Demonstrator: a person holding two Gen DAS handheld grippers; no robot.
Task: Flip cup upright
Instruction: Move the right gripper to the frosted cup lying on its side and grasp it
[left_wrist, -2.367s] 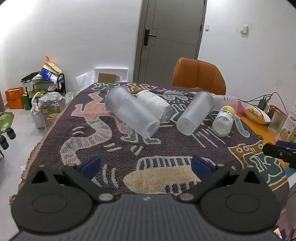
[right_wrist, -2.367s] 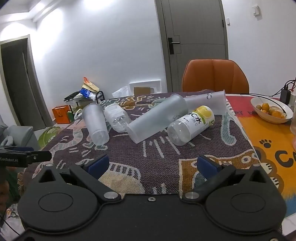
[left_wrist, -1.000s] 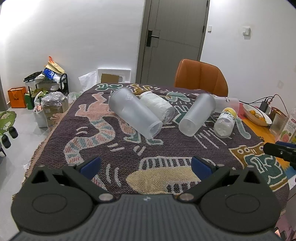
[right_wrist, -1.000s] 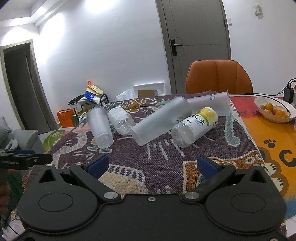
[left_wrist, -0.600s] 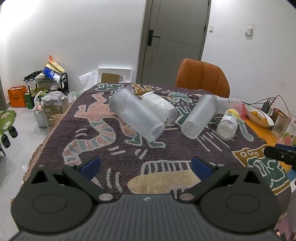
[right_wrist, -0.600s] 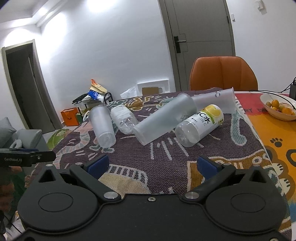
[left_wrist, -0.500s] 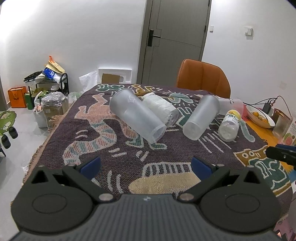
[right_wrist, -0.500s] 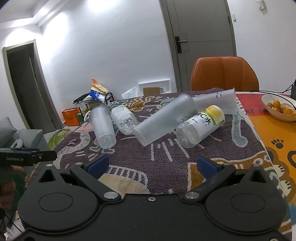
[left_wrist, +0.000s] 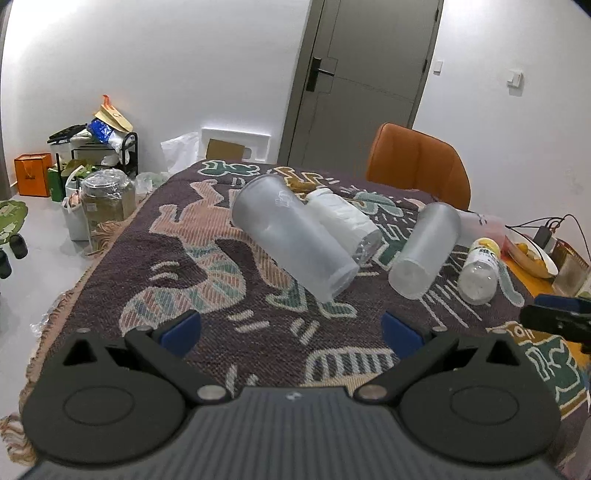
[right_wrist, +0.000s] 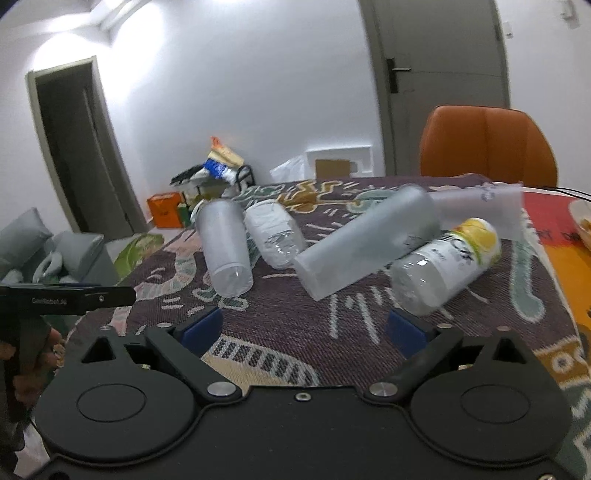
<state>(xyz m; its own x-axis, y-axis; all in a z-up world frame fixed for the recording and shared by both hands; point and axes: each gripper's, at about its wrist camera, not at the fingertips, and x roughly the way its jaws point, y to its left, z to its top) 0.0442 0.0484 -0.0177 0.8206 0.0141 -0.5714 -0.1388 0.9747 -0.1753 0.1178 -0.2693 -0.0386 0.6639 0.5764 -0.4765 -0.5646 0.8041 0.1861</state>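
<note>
Three frosted plastic cups lie on their sides on a patterned rug-like cloth (left_wrist: 207, 280). The nearest cup (left_wrist: 291, 243) (right_wrist: 223, 247) lies straight ahead of my left gripper (left_wrist: 291, 330), which is open and empty, short of it. A second cup (left_wrist: 424, 249) (right_wrist: 365, 245) lies ahead of my right gripper (right_wrist: 306, 328), also open and empty. A third clear cup (right_wrist: 480, 210) lies behind it.
A white-wrapped bottle (left_wrist: 343, 221) (right_wrist: 273, 234) lies beside the nearest cup. A yellow-capped bottle (right_wrist: 443, 266) (left_wrist: 480, 273) lies at the right. An orange chair (left_wrist: 417, 166) stands behind the table. A fruit bowl (left_wrist: 532, 254) sits at the far right edge.
Both grippers have moved forward toward the cups, which now look larger. The right wrist view is blurred from motion. Nothing on the cloth has moved.
</note>
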